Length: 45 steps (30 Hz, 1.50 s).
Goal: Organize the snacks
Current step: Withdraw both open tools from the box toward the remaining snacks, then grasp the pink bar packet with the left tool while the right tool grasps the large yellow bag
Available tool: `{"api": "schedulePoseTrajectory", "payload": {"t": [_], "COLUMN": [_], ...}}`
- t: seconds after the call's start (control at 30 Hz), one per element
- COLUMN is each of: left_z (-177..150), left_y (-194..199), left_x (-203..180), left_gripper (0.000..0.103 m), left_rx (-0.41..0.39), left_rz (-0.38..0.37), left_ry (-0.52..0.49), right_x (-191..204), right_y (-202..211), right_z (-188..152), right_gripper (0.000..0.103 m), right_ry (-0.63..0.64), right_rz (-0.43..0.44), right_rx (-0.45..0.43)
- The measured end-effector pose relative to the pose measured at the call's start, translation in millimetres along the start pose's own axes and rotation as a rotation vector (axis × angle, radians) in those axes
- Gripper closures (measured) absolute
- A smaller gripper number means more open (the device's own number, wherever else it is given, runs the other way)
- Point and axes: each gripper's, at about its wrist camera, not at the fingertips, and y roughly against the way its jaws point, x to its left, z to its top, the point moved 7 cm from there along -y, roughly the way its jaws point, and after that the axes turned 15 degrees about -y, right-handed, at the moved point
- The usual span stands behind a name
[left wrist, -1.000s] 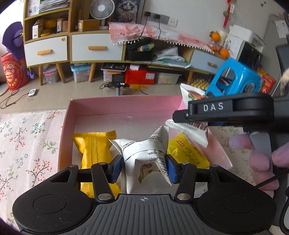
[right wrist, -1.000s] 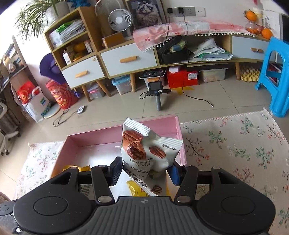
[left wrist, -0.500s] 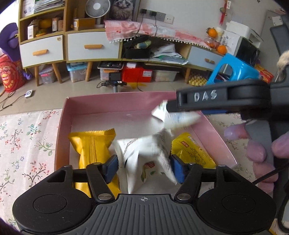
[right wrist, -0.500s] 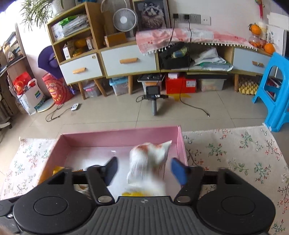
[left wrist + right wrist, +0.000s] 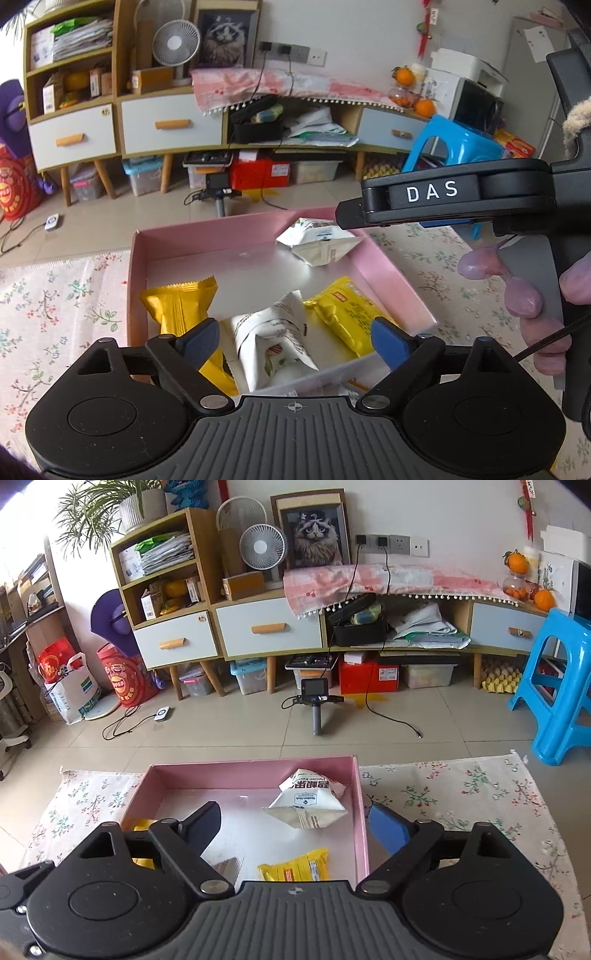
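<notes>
Left gripper (image 5: 294,336): jaws have just been opening and are now standing wide apart; the pads are pressing on nothing, though a white crinkled snack packet (image 5: 273,341) is lying between and below them, released.
Right gripper (image 5: 294,826): jaws have just been opening and are now spread wide, gripping nothing; a white pecan snack bag (image 5: 308,800) is lying ahead of them, let go. In the left wrist view a person's hand (image 5: 532,295) is wrapping around this gripper's handle.
Shallow pink cardboard box (image 5: 236,234): sitting on a floral-print cloth (image 5: 55,295) on the floor, holding all the snacks seen.
White crinkled snack packet: resting in the near middle of the box, between two yellow packs.
Golden-yellow foil bar wrapper (image 5: 179,306): lying along the left wall of the box, just beside the white packet.
Bright yellow printed snack pack (image 5: 347,314): lying to the right of the white packet, near the right wall.
White pecan snack bag: resting in the far right corner, well apart from the other three.
</notes>
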Motion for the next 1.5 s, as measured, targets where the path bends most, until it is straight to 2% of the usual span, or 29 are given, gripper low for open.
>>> {"api": "schedulePoseTrajectory", "payload": {"t": [0.3,0.8,0.9,1.07,1.2,1.3,1.5], "left_z": [-10.0,-55.3,-66.8,-87.8,-104.6,-117.2,-143.6], "left_y": [32.2,84.1,92.0,99.1,103.8,105.6,101.5], "left_x": [-9.5,1.8,5.2,6.5,6.6,8.3,14.6], "left_gripper": [0.009,0.005,0.004,0.004,0.004,0.004,0.004], "left_rx": [-0.005,0.008,0.026,0.104,0.117,0.128,0.212], "left_rz": [0.002,0.056,0.076,0.142,0.128,0.115,0.118], "left_ry": [-0.037,-0.066,-0.048,-0.043,-0.008,0.034,0.157], "right_x": [-4.6,-20.9,-21.1,-23.8,-29.7,-34.6,-43.7], "right_y": [36.9,79.5,87.1,96.9,100.7,104.1,104.3], "right_z": [-13.5,-57.8,-66.9,-88.4,-107.6,-118.8,-135.0], "right_gripper": [0.019,0.015,0.015,0.012,0.011,0.011,0.011], "right_ry": [0.01,0.009,0.003,-0.015,-0.028,-0.03,-0.001], "right_rz": [0.013,0.015,0.02,0.009,0.017,-0.011,-0.046], "right_rx": [-0.012,0.014,0.023,0.033,0.051,0.04,0.066]}}
